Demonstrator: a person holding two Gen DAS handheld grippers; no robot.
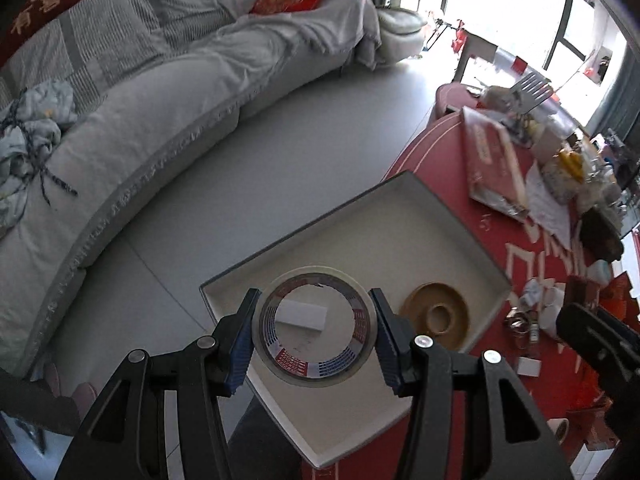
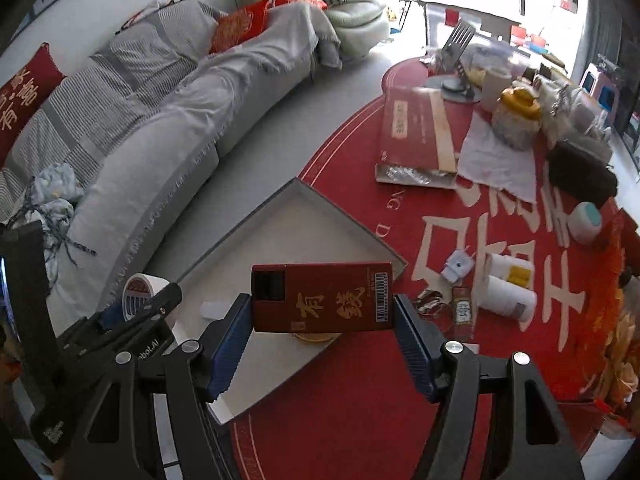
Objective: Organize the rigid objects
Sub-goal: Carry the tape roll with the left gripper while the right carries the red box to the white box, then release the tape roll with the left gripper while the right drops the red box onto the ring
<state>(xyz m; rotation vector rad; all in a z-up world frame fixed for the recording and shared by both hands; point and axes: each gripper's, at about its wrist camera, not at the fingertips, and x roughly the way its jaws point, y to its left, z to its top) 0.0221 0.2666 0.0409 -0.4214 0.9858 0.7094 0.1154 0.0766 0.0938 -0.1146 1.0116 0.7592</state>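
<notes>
1. A living room: a grey-covered sofa [image 1: 168, 92] curves across the upper left of both views, with red cushions [image 2: 240, 26] on it and bright windows at the upper right.
2. A round tabletop [image 2: 360, 392] under a red cloth with large pale characters fills the right side, cluttered at its far edge with a flat red box [image 2: 412, 132], jars and papers.
3. A shallow white tray [image 1: 420, 216] sits at the tabletop's near left edge, one corner overhanging the floor.
4. The left claw [image 1: 314, 332] is clenched on a tape roll [image 1: 316, 376], its blue pads pressing both sides of the roll, above the tray at lower centre of the left view.
5. Seen through the roll, a small white card [image 1: 302, 314] lies in the tray; a tan ring [image 1: 436, 314] lies beside it to the right.
6. The right claw [image 2: 322, 328] grasps a red pack [image 2: 322, 298] with gold characters and a barcode, held by its ends above the tray's near corner.
7. Small white bottles [image 2: 506, 288] lie on the cloth, right of the pack.
</notes>
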